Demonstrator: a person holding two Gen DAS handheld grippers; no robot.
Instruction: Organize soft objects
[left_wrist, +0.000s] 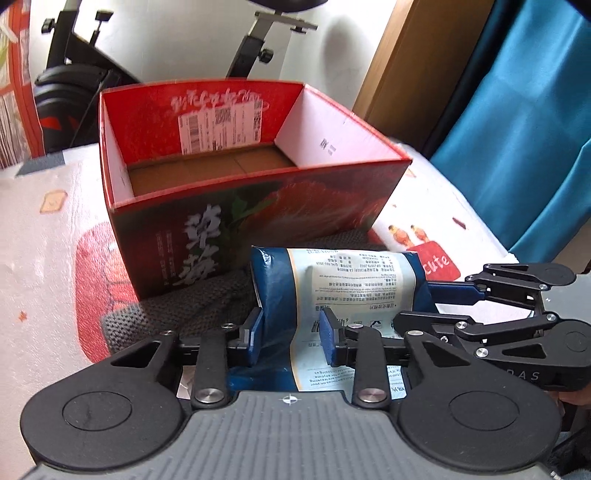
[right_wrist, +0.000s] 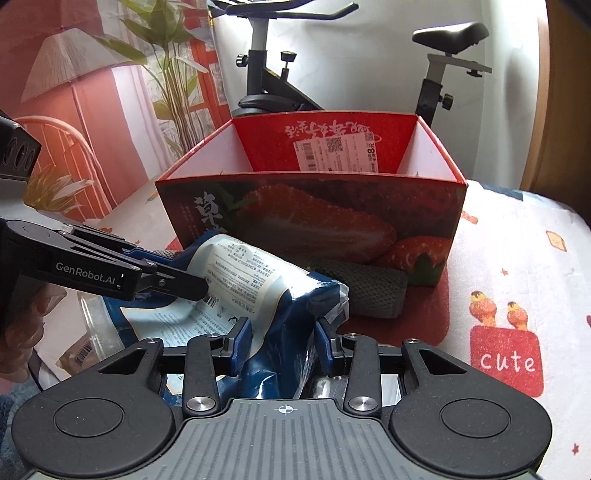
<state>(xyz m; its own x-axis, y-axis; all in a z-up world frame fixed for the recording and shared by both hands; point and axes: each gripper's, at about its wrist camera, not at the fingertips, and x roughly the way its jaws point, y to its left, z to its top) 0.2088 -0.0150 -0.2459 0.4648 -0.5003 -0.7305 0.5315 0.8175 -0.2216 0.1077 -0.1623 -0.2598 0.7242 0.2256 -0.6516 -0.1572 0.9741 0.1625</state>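
A soft blue and white printed pack (left_wrist: 351, 280) lies in front of the red strawberry box (left_wrist: 258, 177), on top of a grey knitted piece (left_wrist: 184, 306). My left gripper (left_wrist: 291, 326) is shut on the pack's near end, with both blue pads pressing its sides. In the right wrist view my right gripper (right_wrist: 282, 334) is shut on the same pack (right_wrist: 258, 273) at its crumpled blue end. Each gripper shows in the other's view, the right one (left_wrist: 454, 291) and the left one (right_wrist: 166, 280). The box (right_wrist: 314, 177) stands open, and only its brown floor shows inside.
The grey knitted roll (right_wrist: 369, 291) rests against the box front. A printed white and red blanket (right_wrist: 517, 295) covers the surface. An exercise bike (right_wrist: 266, 88) stands behind the box. A blue curtain (left_wrist: 517, 129) hangs at the right. A clear bag (right_wrist: 81, 347) lies at the lower left.
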